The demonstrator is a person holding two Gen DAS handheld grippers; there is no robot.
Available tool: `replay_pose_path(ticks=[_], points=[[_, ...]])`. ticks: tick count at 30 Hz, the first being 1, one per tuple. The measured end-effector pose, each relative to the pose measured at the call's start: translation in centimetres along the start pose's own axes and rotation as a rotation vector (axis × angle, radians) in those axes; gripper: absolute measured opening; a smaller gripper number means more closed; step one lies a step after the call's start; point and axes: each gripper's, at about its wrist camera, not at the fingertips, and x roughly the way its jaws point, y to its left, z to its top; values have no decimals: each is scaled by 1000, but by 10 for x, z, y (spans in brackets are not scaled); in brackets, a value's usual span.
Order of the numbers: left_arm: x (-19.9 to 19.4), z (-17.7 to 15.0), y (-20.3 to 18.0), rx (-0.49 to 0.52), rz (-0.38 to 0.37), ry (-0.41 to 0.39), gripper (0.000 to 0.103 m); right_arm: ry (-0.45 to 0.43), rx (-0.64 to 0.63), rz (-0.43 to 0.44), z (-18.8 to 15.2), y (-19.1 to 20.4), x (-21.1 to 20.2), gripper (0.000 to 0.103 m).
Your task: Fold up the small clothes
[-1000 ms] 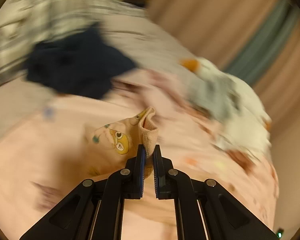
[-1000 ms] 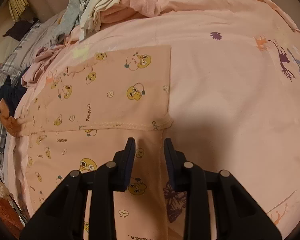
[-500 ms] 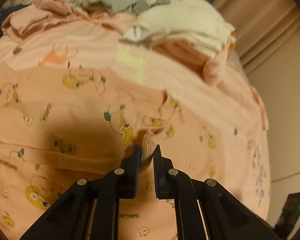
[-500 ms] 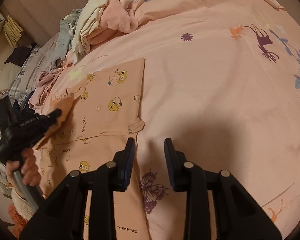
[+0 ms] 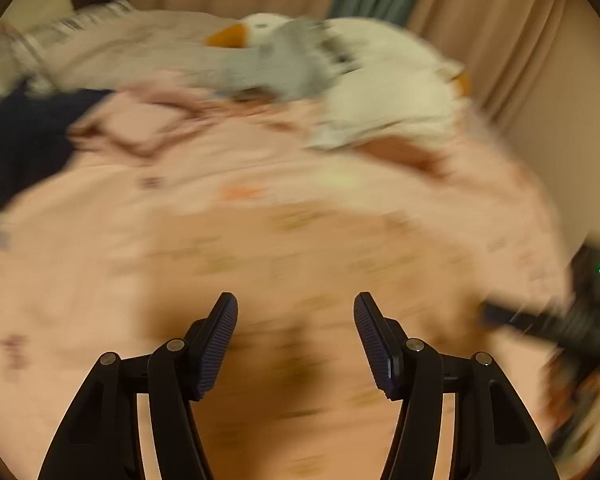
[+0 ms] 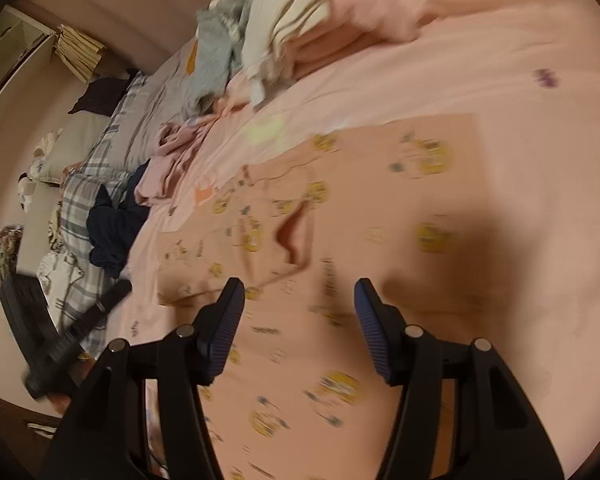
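Observation:
A pink garment with yellow cartoon prints [image 6: 360, 216] lies spread on the pink bedsheet [image 6: 520, 80], with a small raised wrinkle near its middle. It shows blurred in the left wrist view [image 5: 300, 272]. My left gripper [image 5: 296, 336] is open and empty above the garment. My right gripper [image 6: 300, 324] is open and empty above the garment's near part. The left gripper also shows at the left edge of the right wrist view [image 6: 60, 332]. The right gripper shows blurred at the right of the left wrist view [image 5: 560, 320].
A pile of white, grey and pink clothes [image 6: 284, 28] lies at the far side of the bed. A dark navy garment [image 6: 116, 228] and a crumpled pink one [image 6: 172, 164] lie at the left by plaid bedding [image 6: 80, 200]. Curtains [image 5: 480, 20] hang behind.
My left gripper has opened and let go of the garment's edge, which now lies on the garment. My right gripper has opened wider and moved over the garment.

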Motion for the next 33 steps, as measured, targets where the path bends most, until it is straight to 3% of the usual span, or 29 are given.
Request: replay_pose_path(ticks=[3, 6, 7, 8, 10, 11, 14, 18, 20, 22, 24, 29, 33], points=[[15, -21, 36, 27, 146, 53, 56, 69, 38, -6, 13, 12, 47, 58], [33, -37, 71, -42, 136, 126, 45, 84, 75, 37, 20, 20, 81, 55], [41, -41, 78, -65, 134, 154, 41, 73, 70, 38, 21, 23, 85, 47], [48, -44, 84, -83, 130, 170, 41, 54, 53, 31, 23, 29, 91, 28], [48, -46, 84, -94, 120, 136, 41, 33, 26, -2, 25, 35, 97, 10], [46, -45, 81, -91, 121, 122, 40, 31, 23, -15, 26, 35, 100, 9], [50, -40, 72, -78, 32, 116, 40, 7, 5, -15, 28, 33, 97, 6], [72, -32, 45, 33, 162, 114, 39, -65, 39, 31, 39, 16, 70, 5], [74, -30, 38, 49, 193, 108, 34, -114, 50, 57, 44, 11, 52, 3], [74, -29, 38, 33, 177, 118, 23, -154, 51, 58, 48, 8, 35, 3], [70, -29, 44, -4, 137, 128, 21, -197, 43, 49, 52, 3, 15, 3], [67, -28, 47, -33, 89, 147, 18, -232, 31, -12, 54, -14, -10, 3], [70, -28, 31, -3, 121, 160, 2, -252, 69, -34, 52, -39, -25, 2]])
